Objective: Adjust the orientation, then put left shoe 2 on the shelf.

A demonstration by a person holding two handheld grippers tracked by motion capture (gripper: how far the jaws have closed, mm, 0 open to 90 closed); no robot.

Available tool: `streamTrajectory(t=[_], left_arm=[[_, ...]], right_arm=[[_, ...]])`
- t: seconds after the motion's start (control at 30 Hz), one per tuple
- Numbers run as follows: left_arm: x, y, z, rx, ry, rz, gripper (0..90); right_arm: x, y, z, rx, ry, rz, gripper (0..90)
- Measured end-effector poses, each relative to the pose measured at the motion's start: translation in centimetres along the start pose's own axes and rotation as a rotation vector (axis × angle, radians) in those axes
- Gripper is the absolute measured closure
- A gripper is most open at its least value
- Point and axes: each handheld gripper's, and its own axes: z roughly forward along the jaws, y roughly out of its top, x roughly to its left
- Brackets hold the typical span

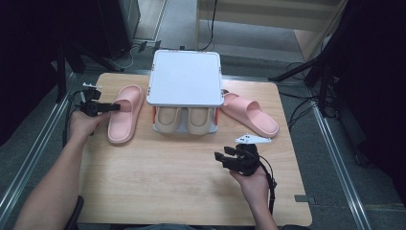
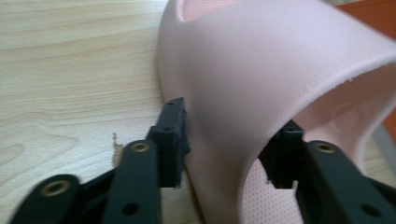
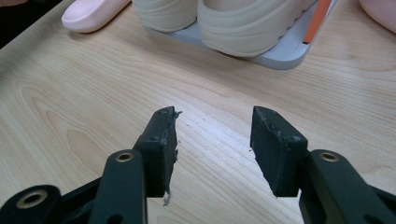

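Observation:
A pink slipper (image 1: pixel 125 115) lies flat on the left of the wooden table (image 1: pixel 182 187). My left gripper (image 1: pixel 113 107) is at its strap (image 2: pixel 261 70). In the left gripper view, that gripper (image 2: pixel 226 149) stands open with one jaw outside the strap's side wall and the other inside the opening. The outer jaw touches the strap. A second pink slipper (image 1: pixel 249 114) lies right of the shoe rack (image 1: pixel 186 76). My right gripper (image 1: pixel 223 155) hovers open and empty over bare wood (image 3: pixel 215 140), short of the rack.
The rack has a white top and a grey base (image 3: pixel 289 51) with an orange post (image 3: pixel 320 18). A pair of beige shoes (image 1: pixel 186 120) (image 3: pixel 247 23) stands on its lower level. Dark stands and cables ring the table on the floor.

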Motion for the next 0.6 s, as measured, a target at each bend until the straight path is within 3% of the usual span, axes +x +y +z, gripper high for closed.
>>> streamTrajectory(t=[0.1,0.23,0.4,0.6], left_arm=[[-0.1,0.2,-0.4,-0.004,0.043,0.003,71.4],[0.3,0.2,-0.7,0.017,0.039,-0.021,81.8],[0.2,0.3,-1.0,0.04,0.013,-0.052,82.9],[-0.6,0.6,-1.2,0.054,-0.016,-0.06,82.9]], right_arm=[[0.0,0.0,0.1,0.004,-0.001,0.005,51.1],[0.1,0.1,0.2,0.009,0.0,-0.004,51.1],[0.2,0.2,0.2,0.008,0.007,-0.007,51.1],[0.3,0.6,0.5,0.007,0.024,-0.018,51.0]])
